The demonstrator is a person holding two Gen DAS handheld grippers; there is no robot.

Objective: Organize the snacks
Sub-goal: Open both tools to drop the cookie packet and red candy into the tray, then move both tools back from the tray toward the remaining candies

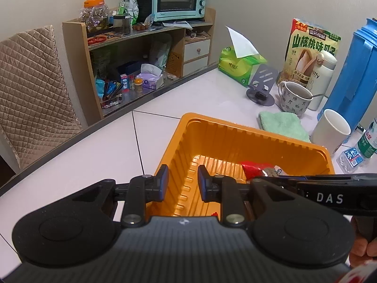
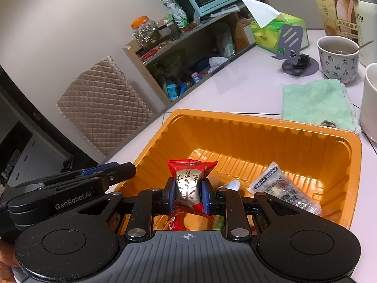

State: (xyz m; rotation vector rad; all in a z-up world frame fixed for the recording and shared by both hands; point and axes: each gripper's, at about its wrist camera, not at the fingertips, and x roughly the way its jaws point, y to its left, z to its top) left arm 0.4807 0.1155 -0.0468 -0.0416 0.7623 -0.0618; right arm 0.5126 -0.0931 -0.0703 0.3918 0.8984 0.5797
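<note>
My right tool (image 2: 188,194) pinches a red candy packet (image 2: 189,179) over the orange tray (image 2: 264,127) on the desk (image 1: 94,146). My left tool (image 1: 183,184) has a small gap and holds nothing, by the tray's near corner.

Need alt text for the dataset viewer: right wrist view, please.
The right gripper is shut on a red and silver snack packet over an orange plastic tray, where a clear printed snack packet already lies.
</note>
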